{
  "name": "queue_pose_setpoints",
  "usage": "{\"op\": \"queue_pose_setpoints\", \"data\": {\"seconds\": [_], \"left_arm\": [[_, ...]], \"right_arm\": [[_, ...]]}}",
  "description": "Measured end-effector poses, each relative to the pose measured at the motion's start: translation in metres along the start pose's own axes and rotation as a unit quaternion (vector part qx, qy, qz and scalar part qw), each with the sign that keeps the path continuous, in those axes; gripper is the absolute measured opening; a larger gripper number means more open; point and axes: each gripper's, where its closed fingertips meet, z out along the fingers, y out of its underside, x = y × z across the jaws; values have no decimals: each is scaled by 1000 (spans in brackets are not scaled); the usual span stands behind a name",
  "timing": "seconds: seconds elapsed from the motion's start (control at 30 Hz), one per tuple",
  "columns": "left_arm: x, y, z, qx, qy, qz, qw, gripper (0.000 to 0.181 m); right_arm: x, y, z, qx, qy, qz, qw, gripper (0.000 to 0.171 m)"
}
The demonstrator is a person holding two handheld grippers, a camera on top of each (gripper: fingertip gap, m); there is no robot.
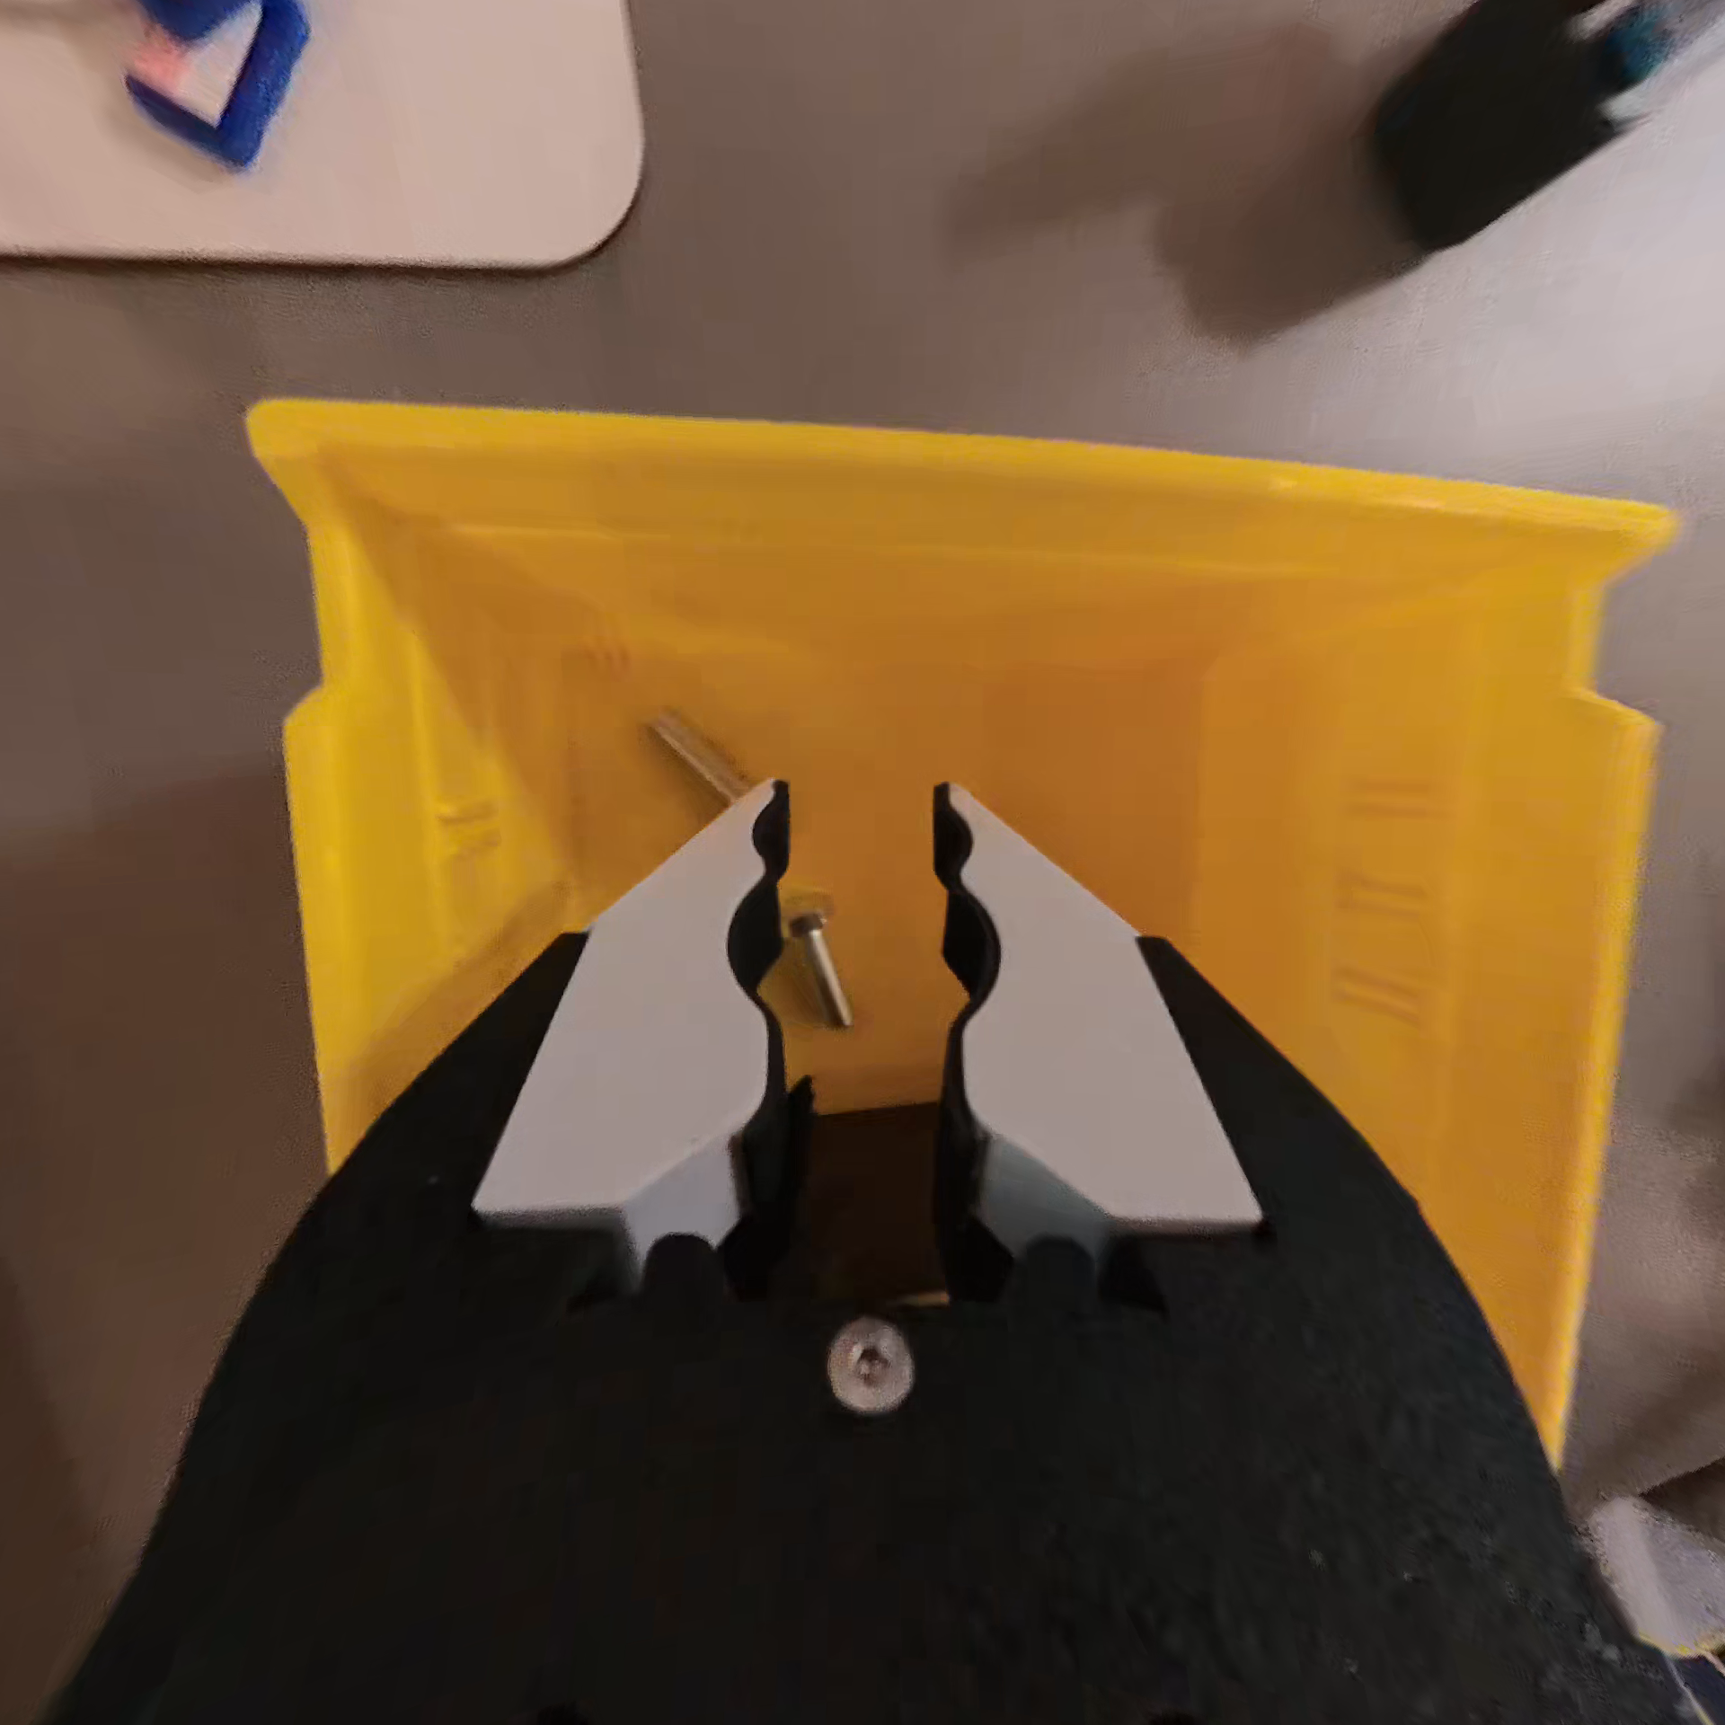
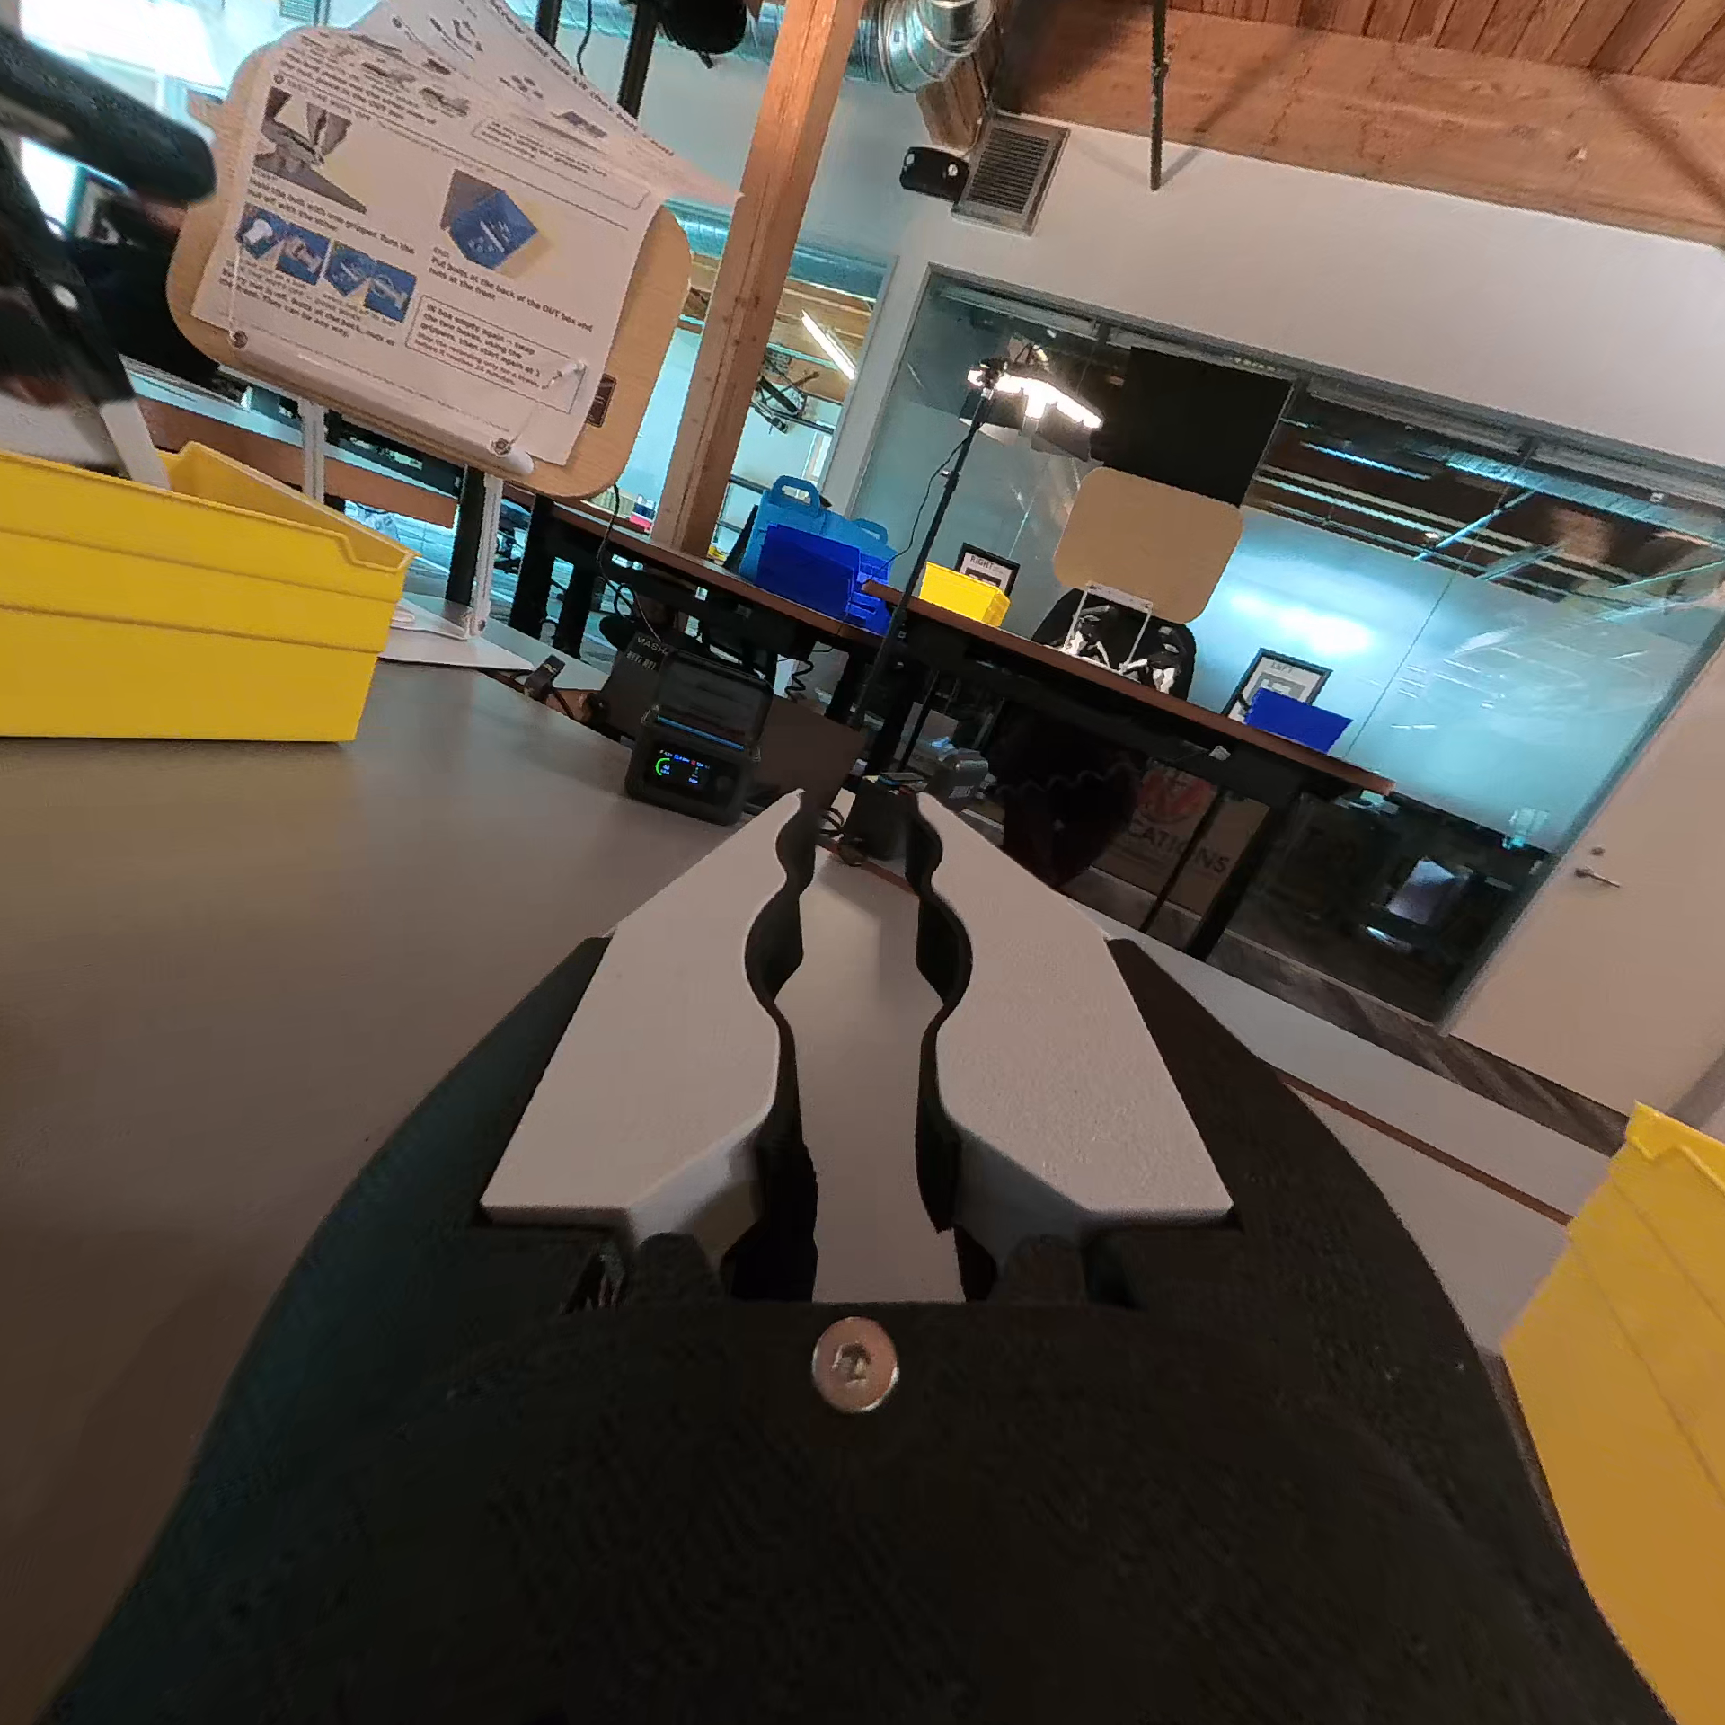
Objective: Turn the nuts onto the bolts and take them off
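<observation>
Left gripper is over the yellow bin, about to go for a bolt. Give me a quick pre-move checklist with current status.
1. Left gripper open, holding nothing: ok.
2. Bolt in view on the floor of the yellow bin, lying between the jaws as seen from the left wrist: ok.
3. Second bolt apart from the first: ok, though the left finger hides part of it.
4. Nut in the bin: cannot tell; a small piece by the bolt's head is blurred.
5. Right gripper open and empty, over the grey table: ok.
6. Image sharpness for fine alignment: not ok, left wrist view is motion-blurred.
</observation>
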Motion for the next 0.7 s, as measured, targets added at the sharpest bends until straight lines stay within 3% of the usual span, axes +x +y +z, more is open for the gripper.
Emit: {"op": "queue_pose_setpoints", "data": {"seconds": [0.2, 0.7], "left_arm": [[-26, 10, 23, -78, -58, 2, 995, 21], [-27, 21, 37, -95, -58, -7, 994, 16]], "right_arm": [[-4, 2, 3, -6, -9, 1, 1000, 17], [-11, 3, 10, -12, -22, 10, 1000, 17]]}}
